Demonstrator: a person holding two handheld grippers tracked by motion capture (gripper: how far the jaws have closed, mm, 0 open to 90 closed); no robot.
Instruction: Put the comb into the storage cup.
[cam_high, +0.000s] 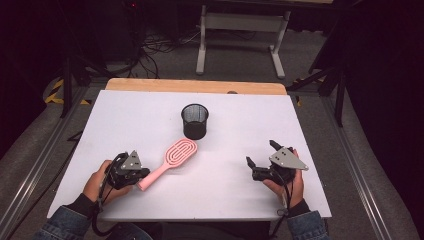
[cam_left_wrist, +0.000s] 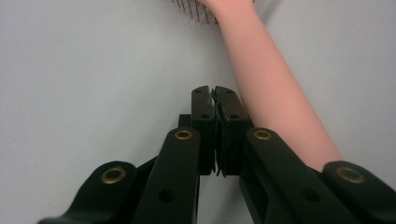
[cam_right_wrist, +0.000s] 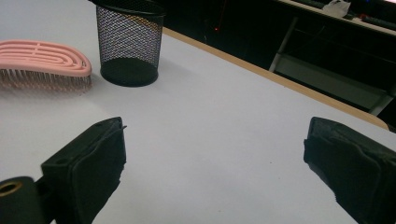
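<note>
A pink hairbrush (cam_high: 176, 154) lies bristles down in the middle of the white table (cam_high: 235, 125), its handle pointing toward my left gripper (cam_high: 141, 175). In the left gripper view that gripper (cam_left_wrist: 215, 93) is shut, jaws pressed together with nothing between them. The pink handle (cam_left_wrist: 275, 84) runs just beside its right jaw and passes under the linkage. My right gripper (cam_high: 260, 153) rests at the table's right, held in a hand. Its jaws stand wide open (cam_right_wrist: 219, 158) over bare table, facing the hairbrush (cam_right_wrist: 44, 58) and a black mesh cup (cam_right_wrist: 128, 42).
The black mesh cup (cam_high: 195, 120) stands upright just behind the brush head. A wooden strip (cam_high: 195, 86) edges the table's far side. Beyond it are a white frame stand (cam_high: 242, 37), cables on the floor and dark tripod legs.
</note>
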